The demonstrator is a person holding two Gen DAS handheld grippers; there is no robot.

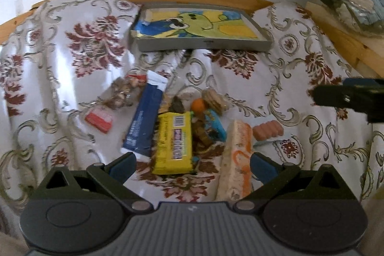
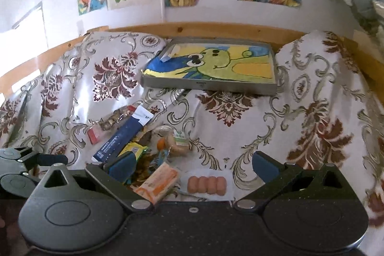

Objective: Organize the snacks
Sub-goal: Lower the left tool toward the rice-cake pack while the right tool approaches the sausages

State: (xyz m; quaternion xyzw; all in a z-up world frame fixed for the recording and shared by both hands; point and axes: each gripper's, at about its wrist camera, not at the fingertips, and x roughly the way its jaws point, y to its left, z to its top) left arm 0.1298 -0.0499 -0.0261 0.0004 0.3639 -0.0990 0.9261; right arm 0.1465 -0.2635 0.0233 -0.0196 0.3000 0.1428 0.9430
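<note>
Snacks sit in a loose pile on the floral bedspread (image 1: 72,59); judged barely begun, if at all. Far side: grey tray (image 2: 208,85) with a cartoon-frog liner, nothing resembling a snack in it, though a pale scrap at its far-left corner is unclear. Pile, near of tray: blue packet (image 1: 144,116), yellow bar (image 1: 174,142), orange-and-white bar (image 1: 237,157), sausage pack (image 2: 207,185), red-and-white sweet (image 1: 99,120), biscuits (image 1: 214,101), small orange item. Left tongs (image 1: 192,163) spread wide, empty, straddling the yellow bar's near end. Right tongs (image 2: 192,164) wide, empty, over the sausage pack. Everything left to move.
</note>
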